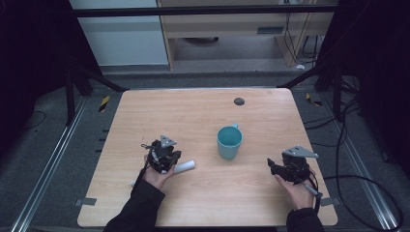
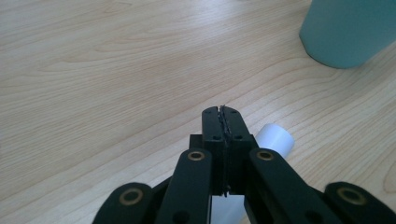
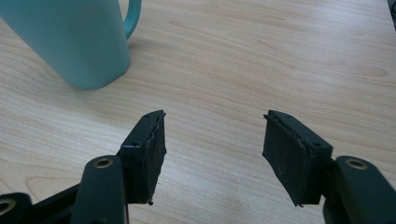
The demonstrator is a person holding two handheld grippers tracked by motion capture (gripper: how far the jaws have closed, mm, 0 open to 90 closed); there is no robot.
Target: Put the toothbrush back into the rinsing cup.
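Observation:
A teal mug point(image 1: 229, 141) stands upright near the middle of the wooden table point(image 1: 203, 111); it also rises at the top right of the left gripper view point(image 2: 348, 30) and at the top left of the right gripper view point(image 3: 70, 37), handle turned away. A white tube point(image 1: 184, 166) lies flat left of the mug. My left gripper point(image 1: 175, 156) hovers just over that tube point(image 2: 275, 140), its jaws point(image 2: 224, 116) pressed together with nothing between them. At the right of the table my right gripper point(image 1: 273, 166) rests low, jaws apart point(image 3: 215, 126) over bare wood, empty.
A small dark round disc point(image 1: 239, 101) sits near the table's far edge. Black frame bars and cables run around the table; a cable loops on the floor at the right point(image 1: 367, 183). Bare wood lies between the mug and the right gripper.

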